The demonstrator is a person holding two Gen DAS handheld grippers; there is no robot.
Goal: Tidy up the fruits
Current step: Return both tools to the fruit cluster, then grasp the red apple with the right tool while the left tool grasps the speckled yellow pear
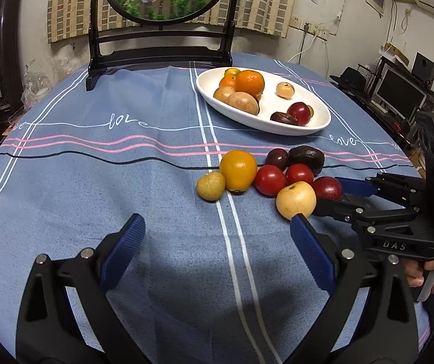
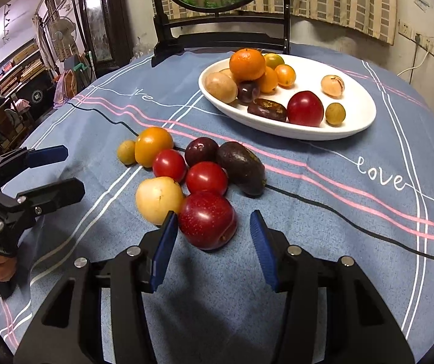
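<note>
**Q:** How do the fingers of each gripper stand?

**A:** The right gripper [image 2: 213, 236] has its blue pads spread, with the red plum [image 2: 207, 220] lying between them on the tablecloth [image 2: 338, 242]. The left-hand pad is just beside the plum, perhaps touching it; the right-hand pad stands apart from it, so the plum is not clamped. The left gripper [image 1: 217, 242] holds its fingers wide apart over bare cloth, nothing between them.

**Q:** Where do the fruits lie relative to the fingers?

**A:** Beyond the right gripper's left-hand pad sits a pale yellow fruit [image 2: 159, 200], touching the plum. Ahead of the fingertips are two red tomatoes [image 2: 206, 178], a dark plum [image 2: 201, 151], a dark avocado [image 2: 241, 168], an orange tomato [image 2: 153, 145] and a small tan fruit [image 2: 126, 151], all clustered together. Farther ahead stands the white oval dish [image 2: 359, 121], holding a mandarin [image 2: 247, 64] and other fruits. From the left gripper's view, the cluster lies ahead and to the right of its fingers.
</note>
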